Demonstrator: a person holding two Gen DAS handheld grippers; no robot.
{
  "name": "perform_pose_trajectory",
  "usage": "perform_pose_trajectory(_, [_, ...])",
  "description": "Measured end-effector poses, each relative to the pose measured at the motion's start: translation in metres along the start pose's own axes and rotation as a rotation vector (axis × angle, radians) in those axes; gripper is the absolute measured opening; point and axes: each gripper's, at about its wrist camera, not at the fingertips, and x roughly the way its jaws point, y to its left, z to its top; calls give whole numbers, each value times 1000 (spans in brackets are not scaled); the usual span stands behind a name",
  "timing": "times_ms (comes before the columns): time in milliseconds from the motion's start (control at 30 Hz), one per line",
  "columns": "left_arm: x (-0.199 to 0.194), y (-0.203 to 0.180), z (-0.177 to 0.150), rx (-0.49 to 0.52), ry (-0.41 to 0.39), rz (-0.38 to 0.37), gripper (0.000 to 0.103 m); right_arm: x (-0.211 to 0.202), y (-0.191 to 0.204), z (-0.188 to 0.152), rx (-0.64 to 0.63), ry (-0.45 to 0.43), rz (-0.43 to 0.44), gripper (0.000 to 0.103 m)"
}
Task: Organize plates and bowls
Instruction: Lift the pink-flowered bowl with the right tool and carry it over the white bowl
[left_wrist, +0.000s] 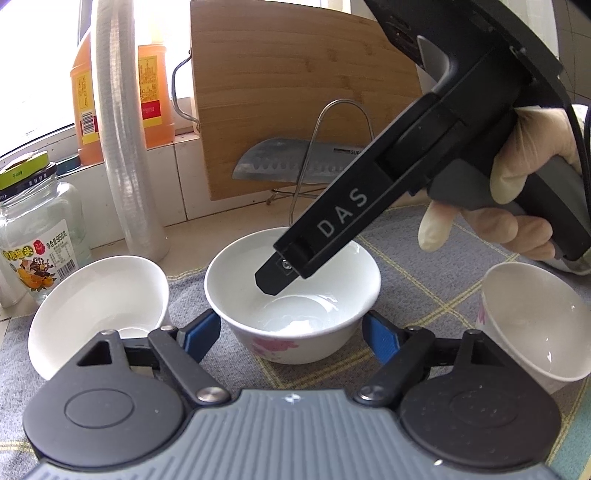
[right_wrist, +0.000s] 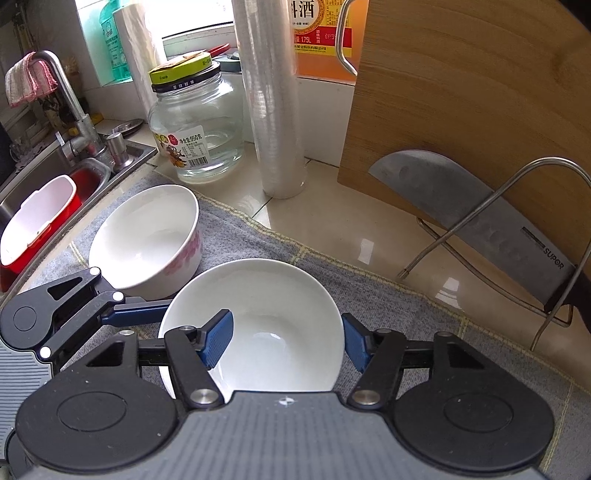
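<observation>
Counter (right_wrist: 332, 229) bears grey cloth (right_wrist: 258, 240) (bowls (right_wrist: 147, 236) atop).

Bowls (right_wrist: 255, 325) glossy white ceramic; mat (right_wrist: 424, 332) grey woven cloth; board (right_wrist: 461, 92) matt wood; knife (right_wrist: 461, 206) dull metal; jar (right_wrist: 199, 125) clear glass; surface (right_wrist: 332, 229) shiny tile

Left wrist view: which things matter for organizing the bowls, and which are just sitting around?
For the job: middle bowl, left bowl, right bowl.
Lying about: glass jar, cutting board, knife, orange bottles, film roll.
</observation>
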Motion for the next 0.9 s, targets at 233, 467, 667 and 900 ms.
perform_pose_trajectory(233, [1,0,0,2,-3,-4,83,0,0,1,-1,-1,0,69])
perform_pose_trajectory(467, [0,-1,0,5,3,-3,83,1,1,0,-5,6,-6,69])
perform_pose_trajectory(667, [-2,-3,2,13,12,-5,83,-2,3,0,-3,8,-7,69])
perform_pose_trajectory(900, [-12,-9,7,33,22,-23,83,-13,2,-2,54,26,3,69])
